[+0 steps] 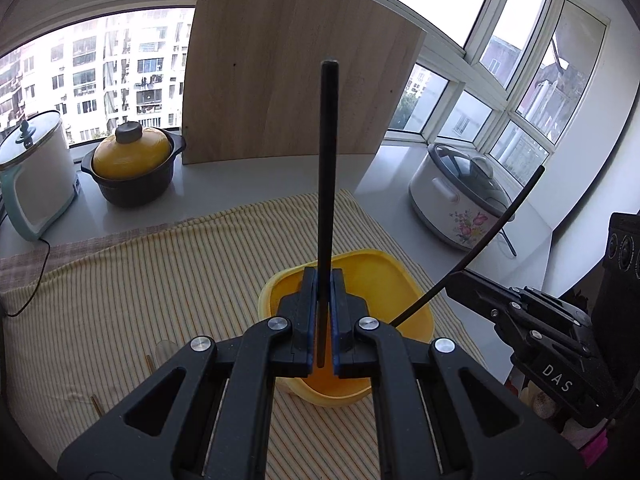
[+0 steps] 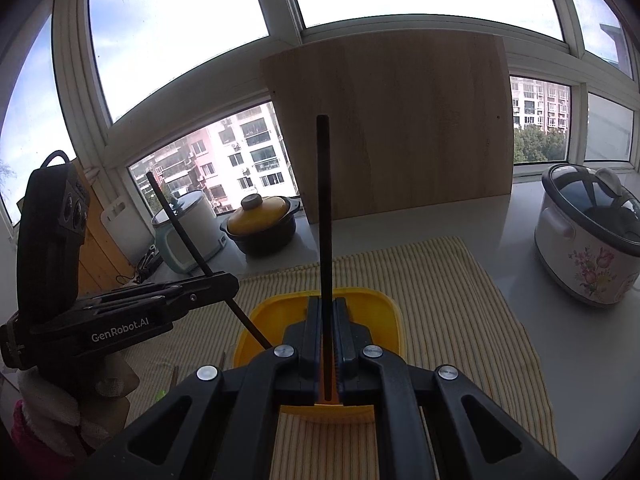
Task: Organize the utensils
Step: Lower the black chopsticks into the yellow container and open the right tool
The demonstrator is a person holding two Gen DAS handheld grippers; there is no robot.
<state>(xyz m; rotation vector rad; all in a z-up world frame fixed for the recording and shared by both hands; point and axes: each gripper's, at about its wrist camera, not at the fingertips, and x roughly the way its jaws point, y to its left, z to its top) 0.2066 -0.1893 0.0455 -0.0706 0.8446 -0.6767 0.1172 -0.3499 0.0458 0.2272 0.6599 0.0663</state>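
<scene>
My left gripper (image 1: 323, 276) is shut on a black chopstick (image 1: 329, 160) that sticks straight up out of the jaws. My right gripper (image 2: 327, 304) is shut on a second black chopstick (image 2: 324, 208), also pointing up. Both hover over a yellow plastic tray (image 1: 384, 276), which also shows in the right wrist view (image 2: 380, 308), on a striped yellow cloth (image 1: 140, 280). The right gripper and its chopstick (image 1: 496, 236) show at the right of the left wrist view. The left gripper (image 2: 224, 280) with its chopstick (image 2: 188, 236) shows at the left of the right wrist view.
A wooden board (image 1: 296, 72) leans against the window. A yellow-lidded black pot (image 1: 132, 164) and a white cooker (image 1: 32, 172) stand at the back left, a floral slow cooker (image 1: 460, 196) at the right. Wooden sticks (image 1: 96, 404) lie on the cloth at left.
</scene>
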